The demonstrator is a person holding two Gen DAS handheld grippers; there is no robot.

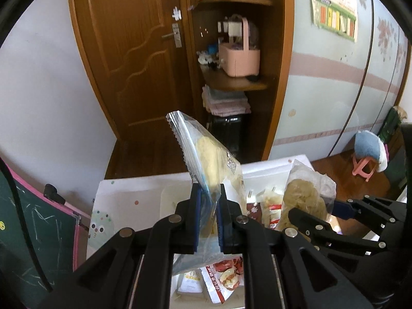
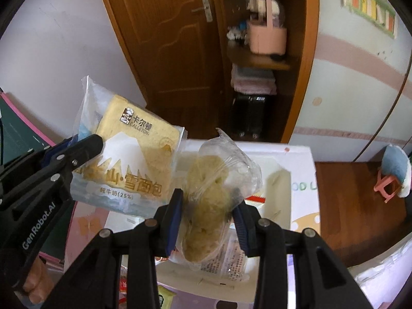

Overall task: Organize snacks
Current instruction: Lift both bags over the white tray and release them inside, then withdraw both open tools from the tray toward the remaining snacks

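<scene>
The left gripper [image 1: 208, 216] is clamped on a clear bread packet [image 1: 206, 170], which stands edge-on and leans toward 11 o'clock, its serrated seam uppermost. At 3 o'clock the right gripper [image 1: 332, 209] grips a crumpled clear bag of pale pastry [image 1: 305, 195]. Both are held above a white box [image 1: 267, 167], where red-and-white snack packets [image 1: 226, 278] lie at 6 o'clock. A brown door [image 1: 134, 59] rises at 11 o'clock.

Brown wooden door [image 1: 134, 59] beside open corner shelves [image 1: 235, 82], pale wall [image 1: 329, 82], wooden floor [image 1: 342, 172].
</scene>
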